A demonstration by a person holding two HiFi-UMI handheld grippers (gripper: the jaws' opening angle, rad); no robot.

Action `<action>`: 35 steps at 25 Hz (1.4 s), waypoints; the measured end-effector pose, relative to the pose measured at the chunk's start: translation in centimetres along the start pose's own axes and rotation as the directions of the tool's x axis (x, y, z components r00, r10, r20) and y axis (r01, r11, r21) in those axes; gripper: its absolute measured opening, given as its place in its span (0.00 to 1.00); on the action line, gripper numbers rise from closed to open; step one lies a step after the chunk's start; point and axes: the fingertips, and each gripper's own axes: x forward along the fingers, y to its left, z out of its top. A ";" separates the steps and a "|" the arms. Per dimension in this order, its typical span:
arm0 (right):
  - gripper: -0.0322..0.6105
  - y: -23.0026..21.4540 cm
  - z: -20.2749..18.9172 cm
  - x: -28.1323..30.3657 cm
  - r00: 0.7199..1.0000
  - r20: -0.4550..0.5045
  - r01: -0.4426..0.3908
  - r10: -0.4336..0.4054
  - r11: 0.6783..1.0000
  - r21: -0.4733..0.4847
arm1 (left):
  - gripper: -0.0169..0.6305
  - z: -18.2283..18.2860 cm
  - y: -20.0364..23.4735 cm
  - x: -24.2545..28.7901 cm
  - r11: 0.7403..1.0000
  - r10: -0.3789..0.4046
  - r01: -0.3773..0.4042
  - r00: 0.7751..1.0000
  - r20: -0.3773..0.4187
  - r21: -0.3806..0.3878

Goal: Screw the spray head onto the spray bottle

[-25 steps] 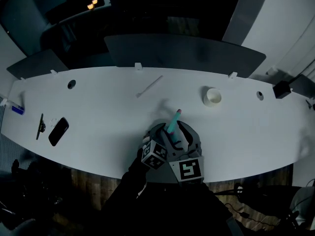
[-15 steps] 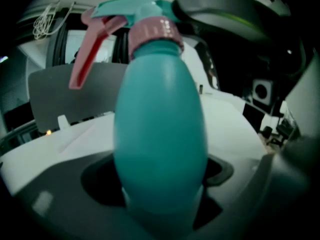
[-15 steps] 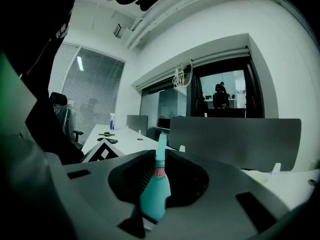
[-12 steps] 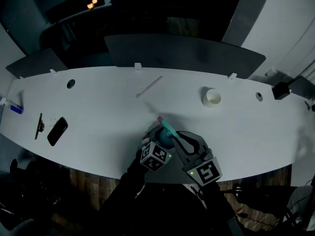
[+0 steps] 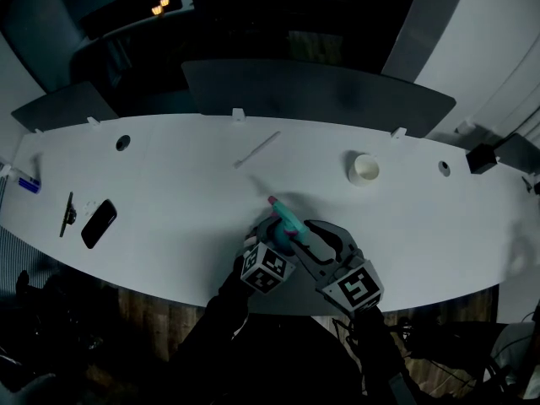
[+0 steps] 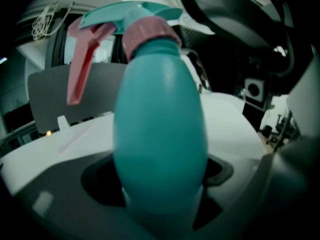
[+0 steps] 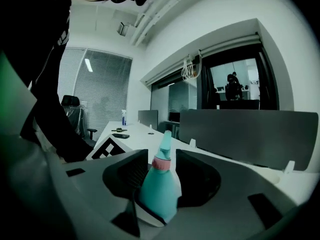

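Your right gripper [image 7: 162,170] has just loosened its jaws round the spray head [image 6: 127,11], now swung left atop the spray bottle [image 6: 160,134] your left gripper [image 6: 160,189] clamps wide above the table [image 5: 169,175] edge, so it looks like a regrip for another twist

An office: long white desk [image 5: 169,175], grey divider screens [image 5: 316,91], window blinds [image 7: 100,94].

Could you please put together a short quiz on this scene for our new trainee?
1. True or false: the spray head sits on the teal bottle.
2. Where does the left gripper clamp the bottle? A round its body; B at its neck; C nowhere.
3. Fill in: in the head view, the dark phone lies towards the table's ___ end.
Key: 1 true; 2 A; 3 left.
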 end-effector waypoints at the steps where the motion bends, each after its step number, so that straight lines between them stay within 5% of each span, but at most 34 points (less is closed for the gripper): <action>1: 0.31 -0.1 -0.3 0.2 1.000 -0.024 -0.011 0.012 1.000 0.020 | 0.68 0.0 0.0 0.0 1.000 0.000 0.000 1.000 0.000 0.000; 11: 0.33 -0.8 -1.0 2.9 0.970 -0.220 -0.076 0.101 0.990 0.120 | 0.68 0.1 0.0 0.0 1.000 0.003 -0.003 1.000 0.000 0.001; 14: 0.26 -0.6 -0.9 3.0 0.968 -0.222 -0.092 0.120 0.987 0.135 | 0.68 0.1 0.0 0.0 1.000 0.001 -0.001 1.000 0.000 0.004; 17: 0.26 -0.3 -0.6 2.7 0.980 -0.162 -0.102 0.115 0.991 0.085 | 0.68 0.1 -0.1 -0.1 1.000 0.000 0.000 1.000 0.001 0.001; 20: 0.25 0.0 -0.6 2.0 0.996 -0.002 -0.084 0.084 0.996 0.011 | 0.68 0.1 -0.2 -0.1 1.000 -0.002 0.002 1.000 0.001 0.000; 23: 0.25 0.0 -0.2 1.5 0.989 0.132 -0.069 0.062 0.996 0.051 | 0.68 0.1 -0.3 -0.1 1.000 -0.009 0.009 1.000 0.001 0.008; 28: 0.25 0.1 -0.3 1.7 0.983 0.151 -0.108 0.102 0.994 0.029 | 0.68 0.1 -0.2 -0.3 0.999 -0.038 0.038 0.999 0.024 -0.015; 35: 0.25 0.5 -0.4 1.7 0.975 0.124 -0.190 0.182 0.980 0.052 | 0.69 0.8 -0.7 -1.5 0.979 -0.203 0.203 0.971 0.123 0.017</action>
